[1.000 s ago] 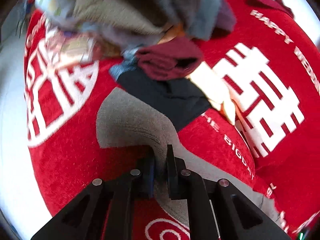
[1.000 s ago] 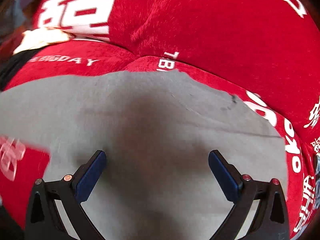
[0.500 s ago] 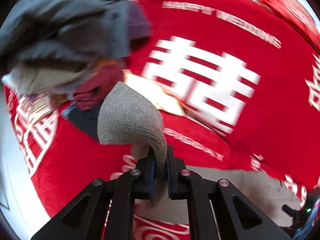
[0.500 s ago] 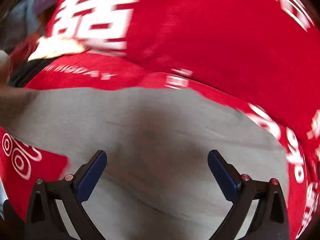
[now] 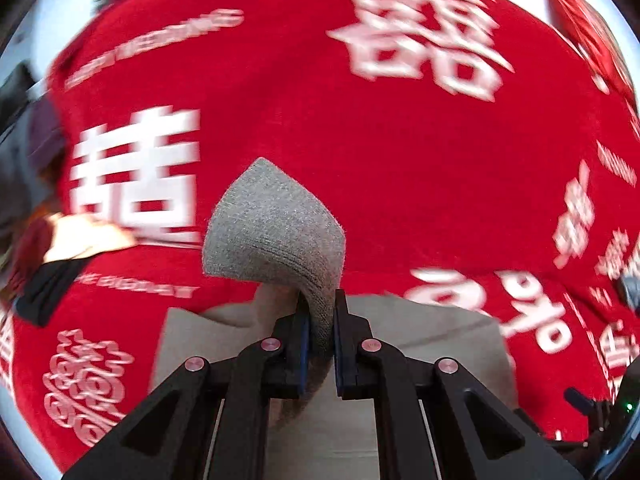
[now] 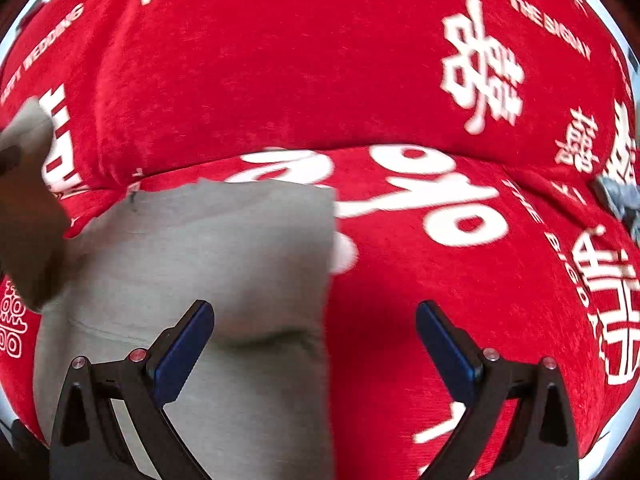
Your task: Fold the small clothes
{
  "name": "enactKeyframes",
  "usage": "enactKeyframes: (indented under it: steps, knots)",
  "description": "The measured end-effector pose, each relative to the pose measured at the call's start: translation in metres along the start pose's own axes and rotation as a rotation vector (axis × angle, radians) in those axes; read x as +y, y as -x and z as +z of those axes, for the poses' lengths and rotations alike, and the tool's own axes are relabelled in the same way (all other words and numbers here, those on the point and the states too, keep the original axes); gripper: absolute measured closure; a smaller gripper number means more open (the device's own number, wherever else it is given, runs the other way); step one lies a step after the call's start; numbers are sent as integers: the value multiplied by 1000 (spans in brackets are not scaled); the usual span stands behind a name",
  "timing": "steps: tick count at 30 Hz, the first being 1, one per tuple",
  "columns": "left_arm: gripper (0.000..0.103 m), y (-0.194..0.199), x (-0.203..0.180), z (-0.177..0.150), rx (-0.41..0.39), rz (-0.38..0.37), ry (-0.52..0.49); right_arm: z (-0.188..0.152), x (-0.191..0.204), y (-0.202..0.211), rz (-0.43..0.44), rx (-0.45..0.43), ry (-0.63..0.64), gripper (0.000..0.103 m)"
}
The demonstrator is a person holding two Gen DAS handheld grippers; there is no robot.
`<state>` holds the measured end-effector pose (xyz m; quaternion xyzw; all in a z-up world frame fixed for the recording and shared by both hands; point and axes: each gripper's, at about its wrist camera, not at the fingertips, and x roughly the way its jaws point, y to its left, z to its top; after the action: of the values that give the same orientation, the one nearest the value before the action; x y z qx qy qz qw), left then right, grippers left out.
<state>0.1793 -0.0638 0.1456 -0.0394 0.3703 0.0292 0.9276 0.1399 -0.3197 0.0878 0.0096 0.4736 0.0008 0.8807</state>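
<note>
A grey knit garment (image 5: 276, 232) lies on a red cloth with white lettering (image 5: 360, 140). My left gripper (image 5: 320, 328) is shut on one end of it and holds that end lifted and curled over the flat part (image 5: 420, 344). In the right wrist view the flat grey garment (image 6: 208, 264) fills the lower left. My right gripper (image 6: 314, 344) is open and empty, its left finger over the garment, its right finger over the red cloth (image 6: 400, 80). The lifted end shows at the far left (image 6: 28, 128).
A pile of other clothes, black (image 5: 44, 288), cream (image 5: 84, 236) and dark ones, lies at the left edge of the left wrist view. A small grey-blue item (image 6: 618, 196) sits at the right edge of the right wrist view.
My left gripper has carried the held end of the grey garment to the right, away from the clothes pile and over the flat part. My right gripper has shifted right to the garment's edge, still open.
</note>
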Motion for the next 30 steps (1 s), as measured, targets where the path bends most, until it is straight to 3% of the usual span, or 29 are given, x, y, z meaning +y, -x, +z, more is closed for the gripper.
enactKeyframes:
  steps: [5,9,12,13,14,15,17,19,22,23,26,30]
  knots:
    - [93,-62,-85,-34,149,-4,-93,-17,-34,-14,23,34,-54,2]
    - [93,-91,-103,-59,234,-19,-95,-25,-51,-20,56,41,-92,2]
    - [92,-105,-105,-70,326,-86,-77,-27,-54,-23,74,44,-102,2]
    - [87,-109,-105,-73,359,-104,-78,-27,-54,-24,81,47,-105,2]
    - [63,-111,-106,-75,377,-135,-89,-27,-53,-24,86,49,-107,2]
    - [36,-109,-101,-76,375,-153,-95,-26,-53,-25,90,51,-109,2]
    - [18,-96,-95,-73,325,-124,-85,-24,-50,-22,103,49,-116,2]
    - [18,-85,-86,-70,303,-150,-77,-22,-46,-17,123,38,-117,2]
    - [18,-63,-62,-65,304,-259,-69,-16,-37,-11,146,22,-92,2]
    - [18,-53,-47,-64,278,-258,-58,-14,-33,-11,154,19,-83,2]
    - [18,-44,-8,-63,234,-198,-17,-1,-16,-19,175,25,-54,2]
    - [18,-69,49,-64,297,-62,103,24,30,-36,220,39,4,2]
